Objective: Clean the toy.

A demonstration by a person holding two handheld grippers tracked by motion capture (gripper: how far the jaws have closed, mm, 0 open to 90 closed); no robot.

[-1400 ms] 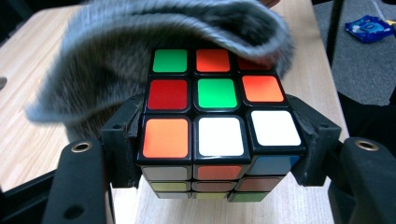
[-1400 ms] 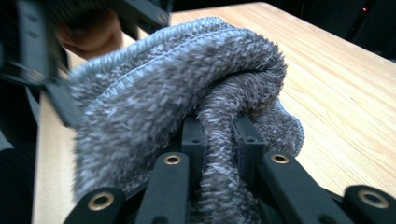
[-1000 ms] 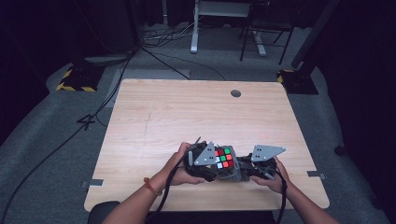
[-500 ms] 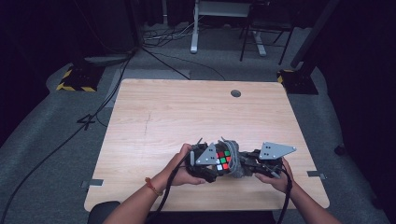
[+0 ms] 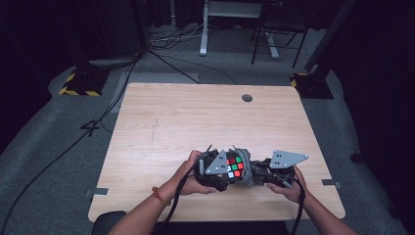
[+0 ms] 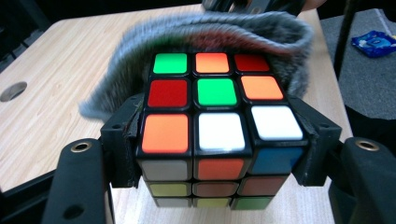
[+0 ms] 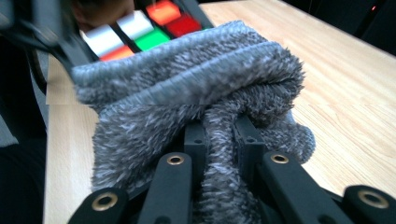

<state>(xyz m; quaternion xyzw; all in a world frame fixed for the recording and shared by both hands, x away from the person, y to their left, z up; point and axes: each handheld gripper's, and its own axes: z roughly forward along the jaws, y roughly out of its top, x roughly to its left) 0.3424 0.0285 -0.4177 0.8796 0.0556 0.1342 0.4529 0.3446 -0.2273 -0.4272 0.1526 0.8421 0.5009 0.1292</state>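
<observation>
A scrambled Rubik's cube [image 6: 215,116] sits clamped between the jaws of my left gripper [image 6: 217,144], which is shut on its two sides. A grey fuzzy cloth [image 6: 261,28] curls over the cube's far edge. In the right gripper view my right gripper [image 7: 222,135] is shut on a fold of that cloth [image 7: 187,93], with the cube [image 7: 140,28] just behind it. From above, both hands meet near the table's front edge: the left gripper [image 5: 226,171], the cube [image 5: 235,167], the cloth [image 5: 248,172] and the right gripper [image 5: 257,175].
The wooden table [image 5: 195,122] has a round cable hole [image 5: 247,98] at the back right. Cables, a stand base [image 5: 80,81] and chair legs stand on the grey floor beyond. A blue packet [image 6: 373,43] lies on the floor beside the table.
The right gripper with the cloth has shifted slightly to the right against the cube. The left gripper and the cube have stayed in place.
</observation>
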